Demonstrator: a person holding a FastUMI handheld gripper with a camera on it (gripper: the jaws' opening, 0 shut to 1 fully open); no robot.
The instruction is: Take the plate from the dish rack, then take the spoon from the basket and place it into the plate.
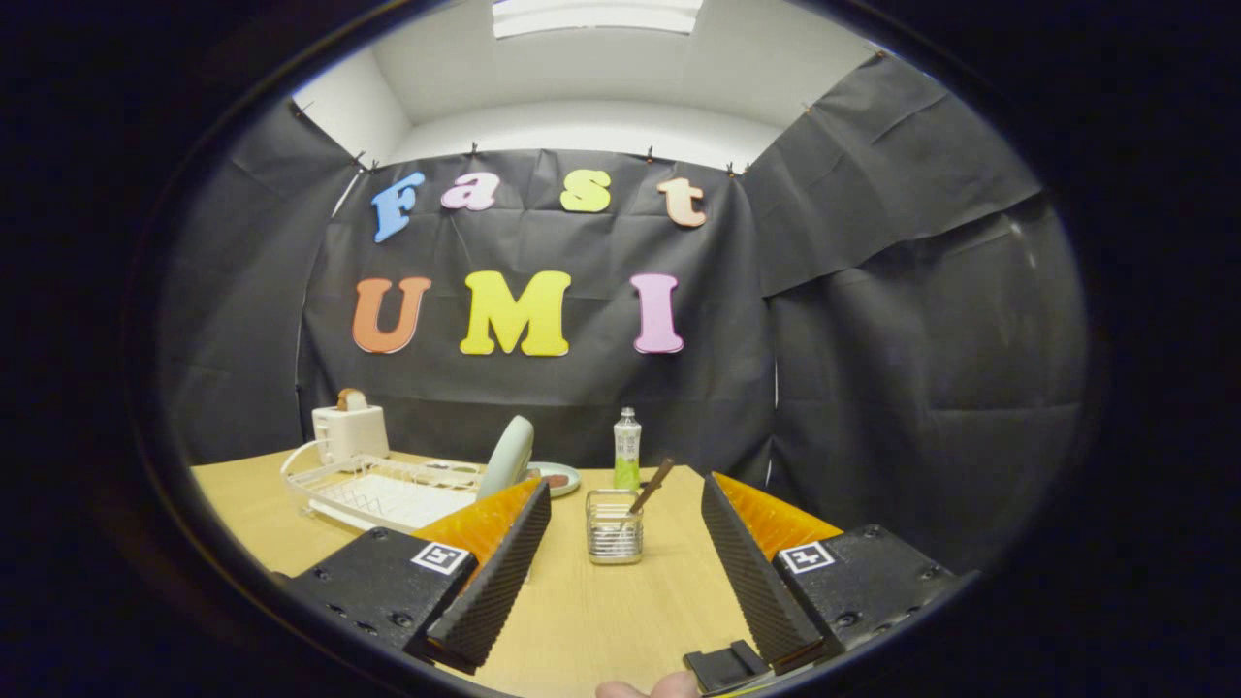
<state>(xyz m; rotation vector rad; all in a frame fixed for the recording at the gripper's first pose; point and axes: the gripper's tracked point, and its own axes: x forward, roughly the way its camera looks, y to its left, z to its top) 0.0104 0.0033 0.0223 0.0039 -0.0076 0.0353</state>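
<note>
My gripper (625, 543) hangs open, holding nothing. The plate (509, 456) stands upright in the dish rack (378, 490) near the desk's far edge; I'd approach its rim squarely before closing.

We hold our gripper (625, 504) level above the table, its two fingers (494, 572) spread wide apart and pointing straight ahead, with nothing clasped between them. The jaws stand open, both fingertips free in the air. A fingertip of our hand (648, 689) peeks in just behind the fingers.
</note>
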